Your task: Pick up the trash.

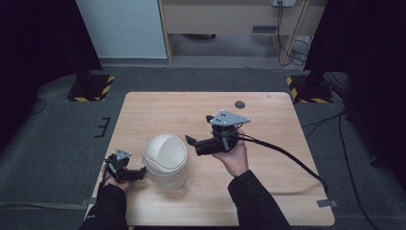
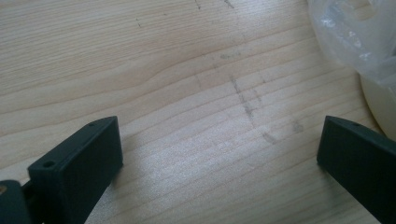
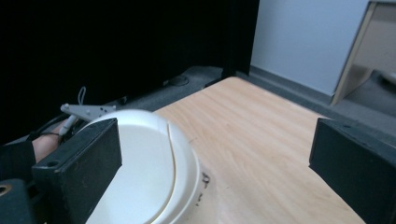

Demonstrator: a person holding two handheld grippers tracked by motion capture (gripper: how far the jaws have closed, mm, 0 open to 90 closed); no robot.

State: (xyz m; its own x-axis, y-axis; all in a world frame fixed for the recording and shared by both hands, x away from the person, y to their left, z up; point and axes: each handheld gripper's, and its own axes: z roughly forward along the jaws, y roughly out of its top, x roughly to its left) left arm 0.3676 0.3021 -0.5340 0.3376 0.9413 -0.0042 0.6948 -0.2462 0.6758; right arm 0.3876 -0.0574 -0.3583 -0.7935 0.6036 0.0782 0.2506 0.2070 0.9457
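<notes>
Left tongs [image 1: 139, 173], low at the frame's lower left, have jaws spread wide over bare worktop [image 2: 187, 93], just beside a white dome-shaped container [image 1: 165, 154] wrapped in clear plastic [image 2: 355, 32]. Right tongs [image 1: 191, 141], mid-frame and raised off the worktop, gape empty toward the dome from its right.
</notes>
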